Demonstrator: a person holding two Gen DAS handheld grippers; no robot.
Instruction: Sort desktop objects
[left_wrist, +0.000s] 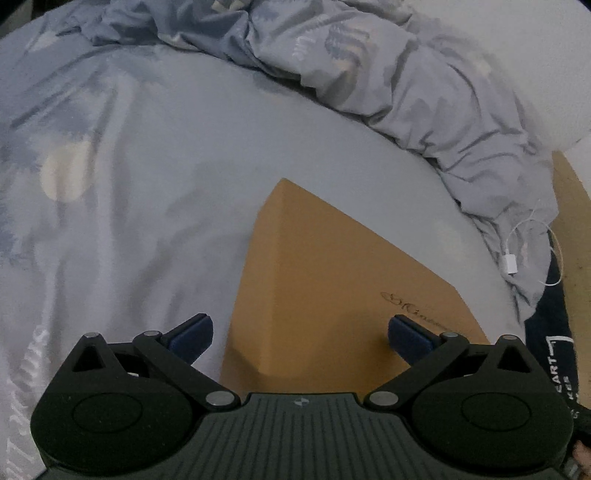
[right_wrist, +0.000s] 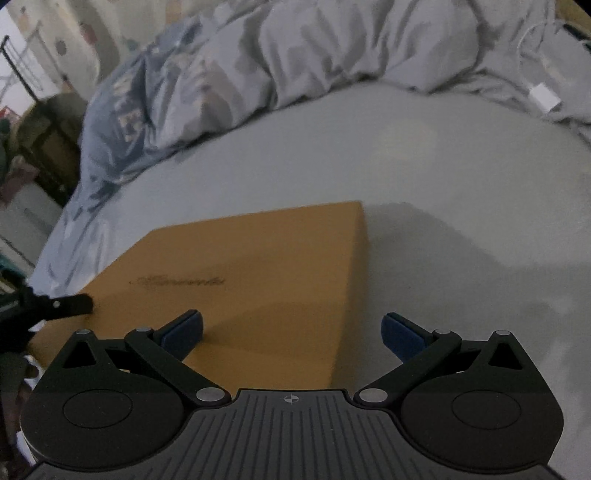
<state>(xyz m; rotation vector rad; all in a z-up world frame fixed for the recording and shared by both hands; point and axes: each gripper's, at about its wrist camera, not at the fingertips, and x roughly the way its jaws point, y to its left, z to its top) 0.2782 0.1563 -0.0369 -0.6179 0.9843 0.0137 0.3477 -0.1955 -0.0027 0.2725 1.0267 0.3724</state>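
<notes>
A tan cardboard box (left_wrist: 332, 266) with a small dark logo lies on a pale grey bedsheet. My left gripper (left_wrist: 300, 332) is open, its blue-padded fingers straddling the box's left edge just above it. The box also shows in the right wrist view (right_wrist: 258, 266). My right gripper (right_wrist: 291, 330) is open over the box's right edge, left pad above the lid, right pad above the sheet. The tip of the left gripper (right_wrist: 70, 304) pokes in at the box's left side. Neither gripper holds anything.
A crumpled blue-grey duvet (left_wrist: 388, 66) is bunched along the far side of the bed. A white charging cable with adapter (left_wrist: 511, 264) lies at the right; it also shows in the right wrist view (right_wrist: 545, 96). Dark clothing (left_wrist: 550, 350) lies at the right. Shelving (right_wrist: 33, 155) stands beyond the bed's left edge.
</notes>
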